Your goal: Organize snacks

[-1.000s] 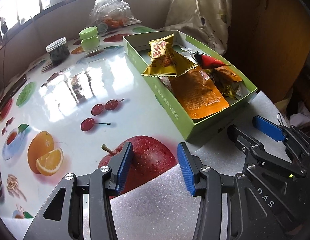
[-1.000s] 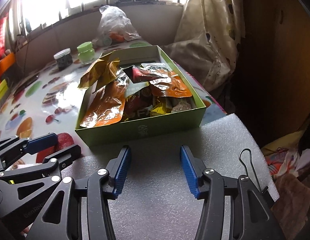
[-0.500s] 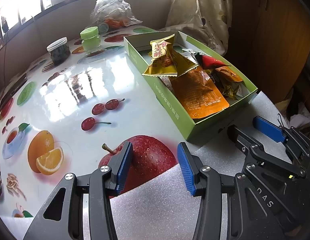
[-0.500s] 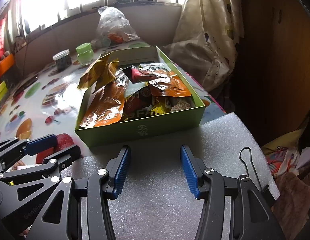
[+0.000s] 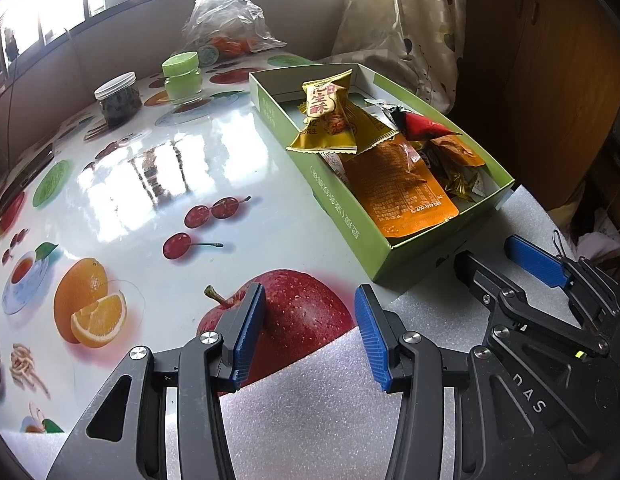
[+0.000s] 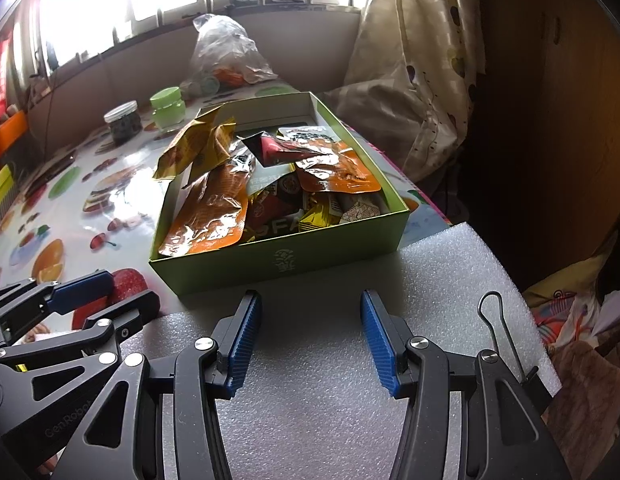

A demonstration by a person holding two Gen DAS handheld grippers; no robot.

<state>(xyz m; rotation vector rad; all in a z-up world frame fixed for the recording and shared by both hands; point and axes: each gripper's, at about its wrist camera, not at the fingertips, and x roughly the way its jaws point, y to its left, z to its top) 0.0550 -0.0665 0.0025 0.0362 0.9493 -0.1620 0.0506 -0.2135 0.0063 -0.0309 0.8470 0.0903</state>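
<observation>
My left tongs (image 5: 307, 334) hang open and empty over the edge of a white foam sheet (image 5: 310, 420) and a printed red apple on the fruit-patterned table (image 5: 149, 168). My right tongs (image 6: 310, 338) are also open and empty, over the same foam sheet, just short of the green box (image 6: 277, 256).

The snacks sit in that open box, piled so that the lower packets are mostly hidden. A big orange pouch (image 5: 398, 196) lies along the left side; small print covers it, and only "400-1119" near its bottom edge is readable. A yellow packet (image 5: 326, 120) leans on the box's left wall, partly over the rim, with red Chinese characters on it. A red and black packet (image 6: 275, 148) lies farther back. Among the buried packets I can read "9FA" on a red one (image 6: 269, 216), cut off by the box wall.

Beyond the box stand a dark jar (image 5: 117, 100) and a green jar (image 5: 181, 78); their labels are too small to read. A clear plastic bag (image 5: 225, 24) sits behind them, its contents blurred.
</observation>
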